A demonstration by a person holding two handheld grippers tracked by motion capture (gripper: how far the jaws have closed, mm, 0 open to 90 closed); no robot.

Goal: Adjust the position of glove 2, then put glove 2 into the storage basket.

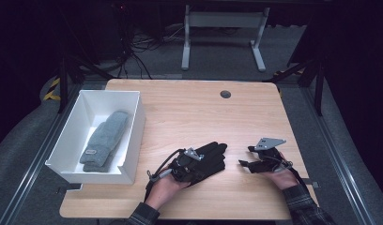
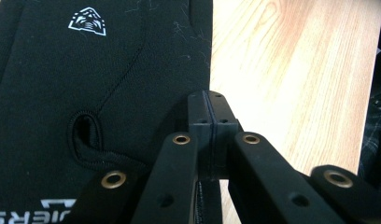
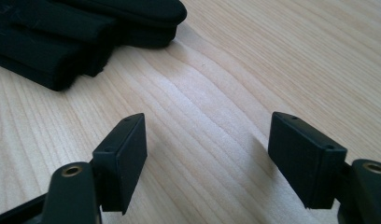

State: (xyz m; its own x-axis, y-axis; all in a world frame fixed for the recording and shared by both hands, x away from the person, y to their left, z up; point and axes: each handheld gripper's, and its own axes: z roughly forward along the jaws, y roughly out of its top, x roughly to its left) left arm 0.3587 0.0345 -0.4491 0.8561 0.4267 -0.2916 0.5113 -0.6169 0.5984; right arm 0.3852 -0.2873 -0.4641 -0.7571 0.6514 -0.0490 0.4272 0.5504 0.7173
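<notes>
A pair of black gloves (image 1: 209, 157) lies stacked on the wooden table (image 1: 199, 112), fingers pointing away from the person. My left gripper (image 1: 198, 158) rests on top of the gloves. In the left gripper view its jaws (image 2: 209, 109) are pressed together at the edge of the top glove (image 2: 76, 88), with nothing visibly pinched between them. My right gripper (image 1: 246, 157) sits low over bare wood to the right of the gloves, open. Nothing lies between its pads (image 3: 128, 154), and the glove fingertips (image 3: 86, 28) lie ahead to its left.
A white box (image 1: 133, 136) stands at the table's left edge and holds grey knitted gloves (image 1: 105, 138). A round cable hole (image 1: 225, 94) sits near the far edge. Bare wood spreads across the middle and right.
</notes>
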